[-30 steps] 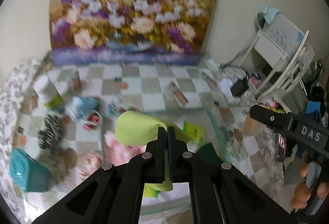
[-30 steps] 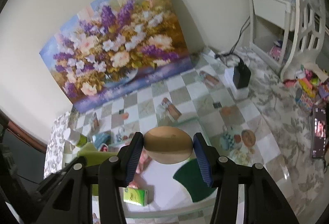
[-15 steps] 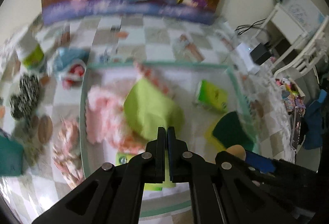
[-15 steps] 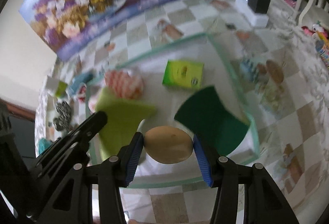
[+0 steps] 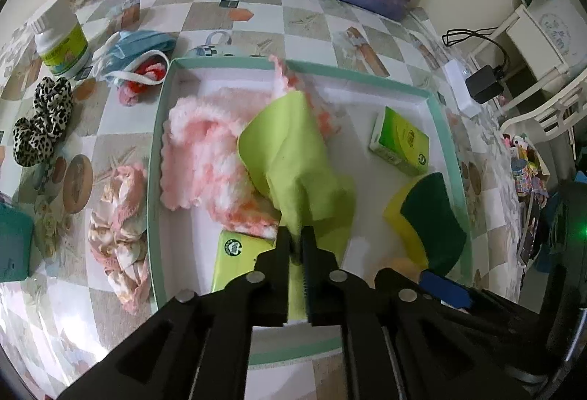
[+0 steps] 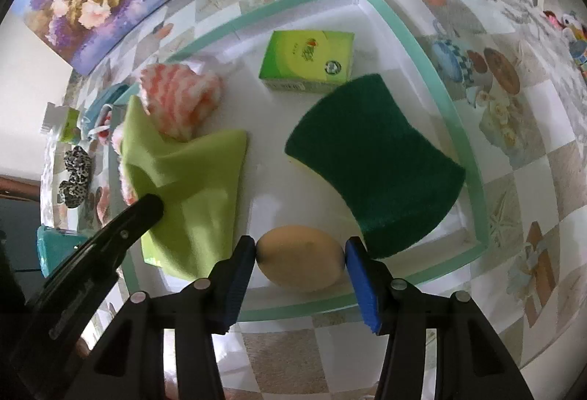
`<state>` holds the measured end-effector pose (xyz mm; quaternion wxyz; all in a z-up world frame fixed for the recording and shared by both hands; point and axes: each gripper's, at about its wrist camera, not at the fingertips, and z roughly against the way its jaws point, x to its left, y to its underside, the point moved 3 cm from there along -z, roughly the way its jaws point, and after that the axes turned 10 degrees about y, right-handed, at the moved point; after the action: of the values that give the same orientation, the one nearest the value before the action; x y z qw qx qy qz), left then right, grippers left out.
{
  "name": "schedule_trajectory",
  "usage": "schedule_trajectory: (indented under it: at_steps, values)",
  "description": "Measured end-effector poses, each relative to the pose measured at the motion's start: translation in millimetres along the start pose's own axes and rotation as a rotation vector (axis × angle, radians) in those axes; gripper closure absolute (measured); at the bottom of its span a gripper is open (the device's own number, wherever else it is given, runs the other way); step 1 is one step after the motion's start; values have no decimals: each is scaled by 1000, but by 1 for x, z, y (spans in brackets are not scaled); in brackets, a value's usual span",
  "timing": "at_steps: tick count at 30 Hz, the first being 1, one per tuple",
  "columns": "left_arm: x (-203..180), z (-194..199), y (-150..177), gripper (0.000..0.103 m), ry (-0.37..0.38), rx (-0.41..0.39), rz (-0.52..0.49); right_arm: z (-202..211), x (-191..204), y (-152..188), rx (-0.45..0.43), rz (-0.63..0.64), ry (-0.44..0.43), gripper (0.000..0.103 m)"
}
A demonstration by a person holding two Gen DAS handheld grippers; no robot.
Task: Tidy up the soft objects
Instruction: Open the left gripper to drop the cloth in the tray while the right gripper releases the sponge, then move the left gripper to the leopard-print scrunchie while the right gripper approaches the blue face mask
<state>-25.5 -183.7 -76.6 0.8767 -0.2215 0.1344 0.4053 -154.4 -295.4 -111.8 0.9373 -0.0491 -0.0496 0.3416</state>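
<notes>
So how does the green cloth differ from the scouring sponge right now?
The cloth is lime, thin and crumpled, with an edge between the left tool's opening jaws. The sponge is dark green over yellow, thick, lying flat and free. Both are inside the tray.

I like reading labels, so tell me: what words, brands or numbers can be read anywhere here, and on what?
None reads clearly.
Green box in the tray: round logo and print, too small.
Second green packet: round logo only, blurred.
White jar: label blurred.
White furniture: faint print, unreadable.
</notes>
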Motion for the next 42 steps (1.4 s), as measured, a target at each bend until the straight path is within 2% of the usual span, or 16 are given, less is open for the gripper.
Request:
schedule_trajectory:
  at_steps: [2,7,10,16,20,24,26,28,30,32,33,35,42]
  values:
    - [0,1,0,85,-13,4,3,2,-2,0,-2,-3,12,38]
    - [-2,20,-4,84,-15,-9,22,13,1,-4,-23,12,34,38]
    - [-5,45,-9,83,-24,-63,13,29,4,-6,-71,32,50,38]
    - [2,78,-18,72,-56,-153,23,67,11,-14,-184,49,91,37]
    - [9,79,-22,64,-88,-154,39,79,13,-16,-222,51,114,37]
    - [14,73,-20,60,-107,-135,49,80,13,-20,-231,45,134,36]
    - [14,72,-19,48,-124,-133,43,80,11,-20,-231,43,134,35]
    - [14,71,-19,39,-139,-136,37,78,11,-20,-229,39,139,32]
    - [15,71,-19,32,-151,-142,36,77,9,-20,-224,31,151,23]
    - [17,70,-19,17,-163,-144,39,75,8,-21,-224,25,161,19]
    - [18,69,-20,14,-167,-143,41,74,7,-21,-225,19,165,11]
    - [21,67,-20,12,-173,-135,45,74,3,-22,-234,-1,181,0]
    - [26,66,-21,12,-159,-142,69,73,-6,-24,-231,-45,177,0]
